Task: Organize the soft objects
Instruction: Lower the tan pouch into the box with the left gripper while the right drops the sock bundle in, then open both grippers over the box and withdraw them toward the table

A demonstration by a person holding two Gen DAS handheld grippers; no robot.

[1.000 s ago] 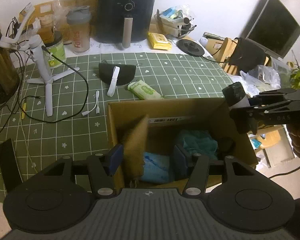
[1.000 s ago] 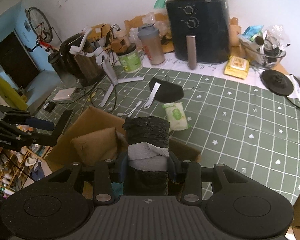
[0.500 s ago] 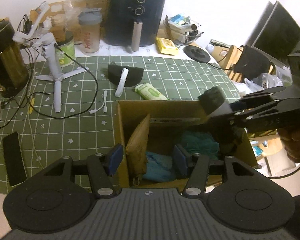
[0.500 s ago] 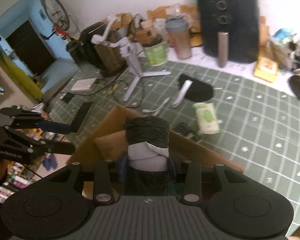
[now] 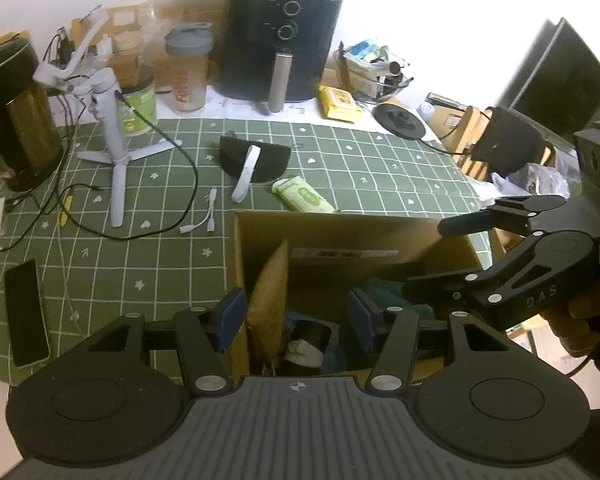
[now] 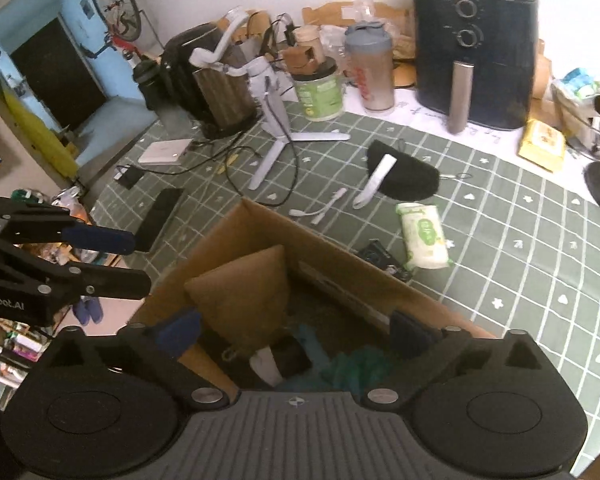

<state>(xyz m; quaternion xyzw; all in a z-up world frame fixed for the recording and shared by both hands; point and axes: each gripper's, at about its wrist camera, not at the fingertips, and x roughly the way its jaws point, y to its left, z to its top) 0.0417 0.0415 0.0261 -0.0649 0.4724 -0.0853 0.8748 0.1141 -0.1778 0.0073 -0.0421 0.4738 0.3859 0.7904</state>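
An open cardboard box (image 5: 348,232) stands at the near edge of the green checked table, and it shows in the right wrist view (image 6: 260,220) too. Inside lie a rolled black and grey sock bundle (image 5: 308,344), also in the right wrist view (image 6: 276,360), and teal cloth (image 5: 384,288) (image 6: 352,364). A tan box flap (image 5: 272,300) stands up inside. My left gripper (image 5: 294,316) is open, straddling the flap above the box. My right gripper (image 6: 296,330) is open and empty over the box; it shows in the left wrist view (image 5: 432,260) at the right.
On the table behind the box lie a green wipes pack (image 5: 302,196), a black pouch with a white strap (image 5: 256,158), a white cable adapter (image 5: 204,222), a phone (image 5: 26,312) and a white tripod (image 5: 114,148). An air fryer (image 5: 280,40) stands at the back.
My right gripper opened and let go of the sock bundle, which now lies inside the box. Both grippers came in lower over the box.
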